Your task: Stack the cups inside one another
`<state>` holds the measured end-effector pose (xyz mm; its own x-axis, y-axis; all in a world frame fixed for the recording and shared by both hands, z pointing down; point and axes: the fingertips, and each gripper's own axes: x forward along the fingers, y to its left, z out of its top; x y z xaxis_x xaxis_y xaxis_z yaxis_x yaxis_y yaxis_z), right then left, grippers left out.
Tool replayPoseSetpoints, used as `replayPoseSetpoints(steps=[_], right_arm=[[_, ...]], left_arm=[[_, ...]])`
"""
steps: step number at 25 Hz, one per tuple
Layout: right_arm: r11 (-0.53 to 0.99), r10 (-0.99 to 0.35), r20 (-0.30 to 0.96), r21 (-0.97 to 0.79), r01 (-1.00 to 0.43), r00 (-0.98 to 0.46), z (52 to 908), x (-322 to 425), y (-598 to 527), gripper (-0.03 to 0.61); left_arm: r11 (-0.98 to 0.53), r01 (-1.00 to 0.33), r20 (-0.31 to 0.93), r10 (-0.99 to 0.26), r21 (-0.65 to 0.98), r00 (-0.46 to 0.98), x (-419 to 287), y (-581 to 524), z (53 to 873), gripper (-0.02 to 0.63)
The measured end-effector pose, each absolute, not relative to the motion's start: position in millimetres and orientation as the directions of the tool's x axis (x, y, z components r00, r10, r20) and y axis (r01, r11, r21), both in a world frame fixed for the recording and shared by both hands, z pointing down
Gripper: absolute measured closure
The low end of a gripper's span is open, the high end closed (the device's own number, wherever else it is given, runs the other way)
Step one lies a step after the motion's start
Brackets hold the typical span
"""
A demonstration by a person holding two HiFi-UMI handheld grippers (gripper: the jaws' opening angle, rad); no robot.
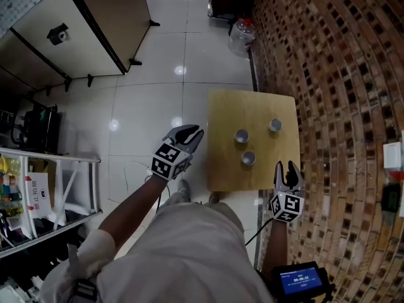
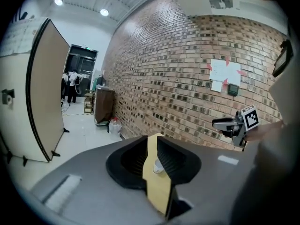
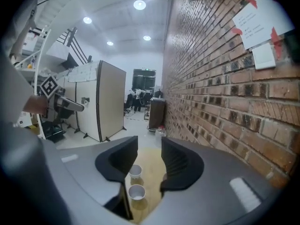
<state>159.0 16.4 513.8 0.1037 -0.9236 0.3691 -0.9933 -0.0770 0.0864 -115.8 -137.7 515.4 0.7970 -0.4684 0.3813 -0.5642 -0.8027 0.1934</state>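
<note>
right gripper (image 1: pixel 285 166): jaws part open, empty, over table (image 1: pixel 221 166) near right corner
left gripper (image 1: pixel 193 133): jaws narrow gap, empty, just off table's left edge
cup 1 (image 1: pixel 248 158): upright, just ahead-left of right gripper, between both grippers
cup 2 (image 1: pixel 242 136): upright, beyond cup 1, right of left gripper
cup 3 (image 1: pixel 274 125): upright, farthest, ahead of right gripper, apart from other 2

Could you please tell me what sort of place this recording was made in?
Probably an office or workshop room: it has a brick wall, a partition screen and a stocked shelf.
</note>
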Motion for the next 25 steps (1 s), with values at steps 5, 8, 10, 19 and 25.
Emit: replayPoseSetpoints(steps=[5, 8, 10, 19, 25], right_arm=[[0.007, -0.926, 0.378, 0.090, -0.996, 0.028, 526, 149, 8, 0.416], [0.083, -0.910, 0.413, 0.105, -0.991, -0.033, 540, 141, 6, 0.416], [0.149, -0.885, 0.459, 0.119, -0.982, -0.079, 556, 134, 7, 0.416], [0.449, -0.693, 0.682, 0.157, -0.880, -0.232, 652, 103, 11, 0.439], [0.620, -0.518, 0.826, 0.181, -0.763, -0.224, 737, 97, 5, 0.445]], left_arm=[[-0.794, -0.584, 0.414, -0.481, 0.167, 0.773, -107, -131, 515, 0.592], [-0.788, -0.585, 0.402, -0.480, 0.192, 0.779, -101, -133, 510, 0.533], [-0.791, -0.582, 0.407, -0.476, 0.191, 0.780, -97, -133, 512, 0.531], [-0.779, -0.586, 0.485, -0.433, 0.223, 0.760, -78, -108, 541, 0.534], [-0.774, -0.601, 0.509, -0.443, 0.198, 0.738, -71, -105, 548, 0.535]])
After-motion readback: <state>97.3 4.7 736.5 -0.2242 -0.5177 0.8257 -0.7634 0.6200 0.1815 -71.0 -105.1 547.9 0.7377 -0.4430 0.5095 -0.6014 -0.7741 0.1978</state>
